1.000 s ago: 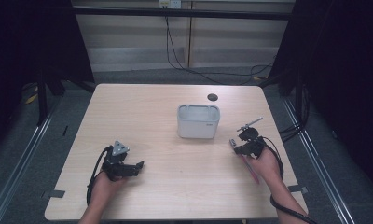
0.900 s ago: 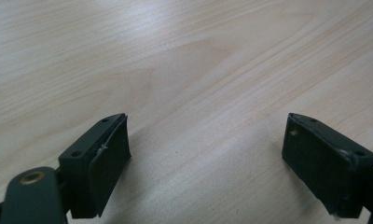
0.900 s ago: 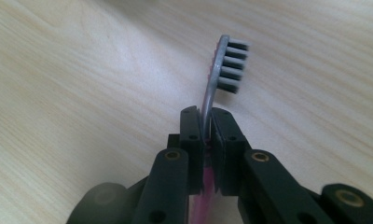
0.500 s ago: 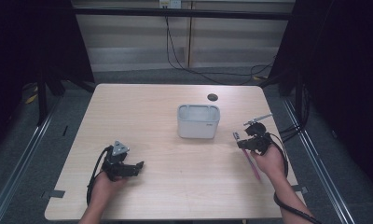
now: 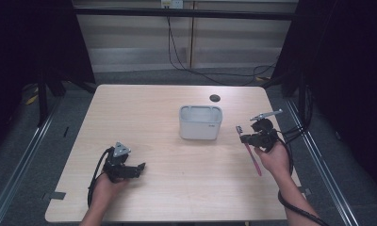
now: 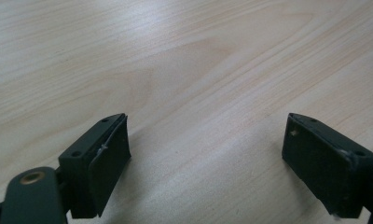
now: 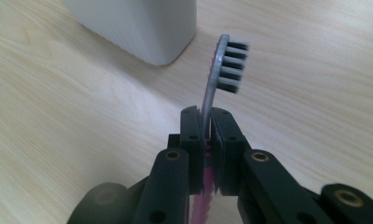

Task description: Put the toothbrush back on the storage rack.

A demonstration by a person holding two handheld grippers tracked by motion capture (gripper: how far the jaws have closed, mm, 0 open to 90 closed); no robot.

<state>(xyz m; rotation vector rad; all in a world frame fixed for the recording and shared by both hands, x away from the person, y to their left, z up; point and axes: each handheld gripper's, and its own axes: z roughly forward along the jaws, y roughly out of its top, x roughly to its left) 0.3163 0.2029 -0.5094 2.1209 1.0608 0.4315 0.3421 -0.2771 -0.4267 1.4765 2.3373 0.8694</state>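
The right gripper [image 5: 245, 138] is clamped on a toothbrush [image 5: 250, 151], its jaws pressed together on the neck just below the head. In the right gripper view the bristled head [image 7: 231, 65] stands clear above the gripper [image 7: 207, 122], bristles facing right, and the pink handle [image 7: 204, 205] runs down between the jaws. From above, the brush hangs to the right of the bin [image 5: 200, 122], the head nearest the bin and the handle slanting away toward the person's right hand [image 5: 270, 157]. Brush and bin are near but apart.

The left gripper [image 5: 138, 168] sits well to the left of the bin and nearer the person, held by the left hand [image 5: 106, 186]. Its jaws are spread wide over bare table [image 6: 184, 70], holding nothing.

A small dark disc [image 5: 215, 98] lies on the table just beyond the bin.
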